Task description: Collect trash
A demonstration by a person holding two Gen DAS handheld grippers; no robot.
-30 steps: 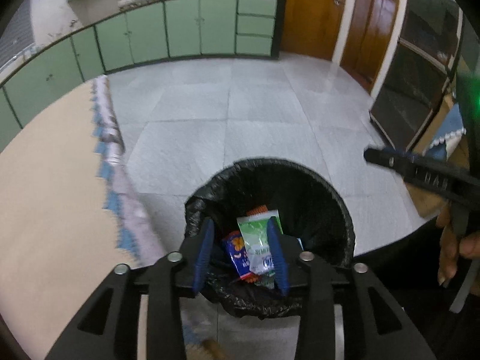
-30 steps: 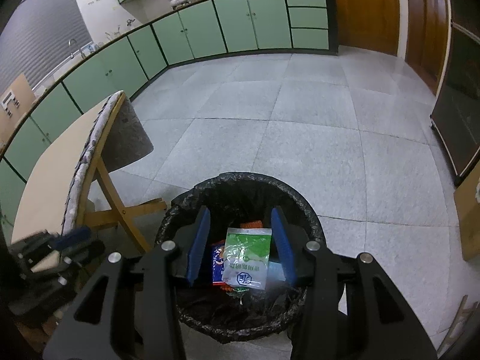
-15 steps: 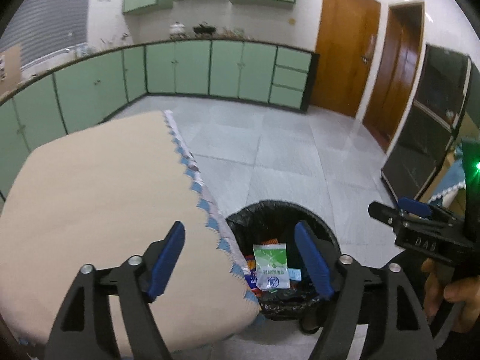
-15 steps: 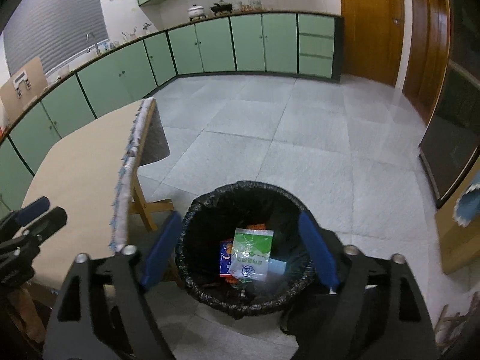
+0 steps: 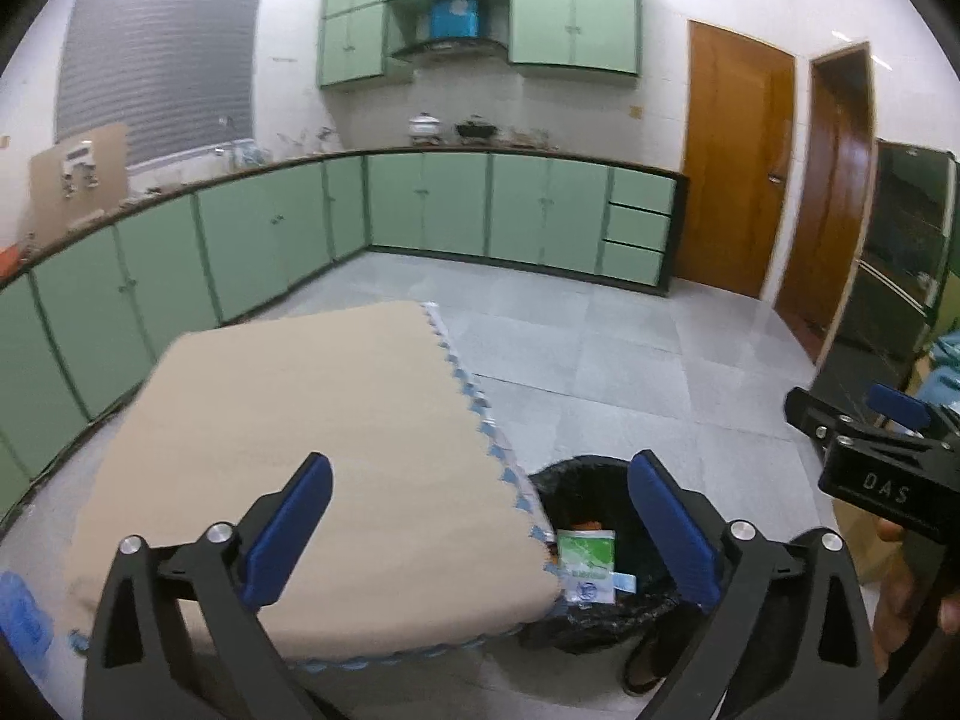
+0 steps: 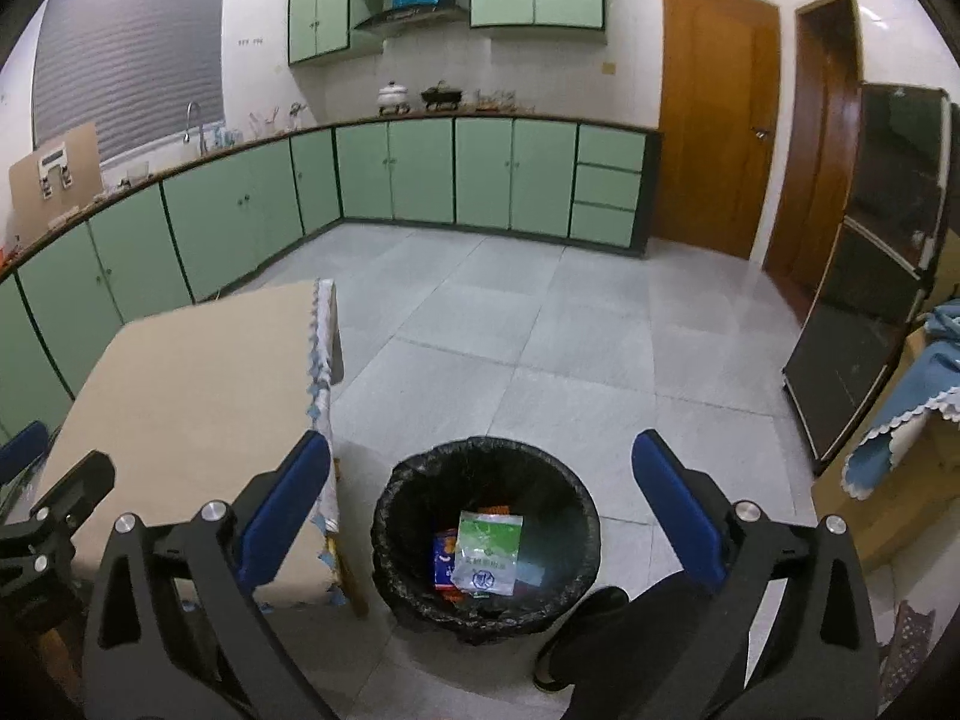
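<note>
A black-lined trash bin stands on the floor by the corner of a beige-covered table. Inside it lie a green-and-white packet and a blue-and-orange packet. My left gripper hangs high over the table's corner, its jaws opening wide with nothing between them. My right gripper is well above the bin, its jaws opening wide too, and it holds nothing. Each gripper also shows at the edge of the other's view.
Green cabinets line the far and left walls. Two wooden doors and a dark glass cabinet stand on the right, and a blue cloth hangs near it. A person's shoe rests beside the bin on the grey tiled floor.
Both grippers rose and drew back from the bin, and their jaws spread wide. The packets that were between the jaws now lie in the bin below.
</note>
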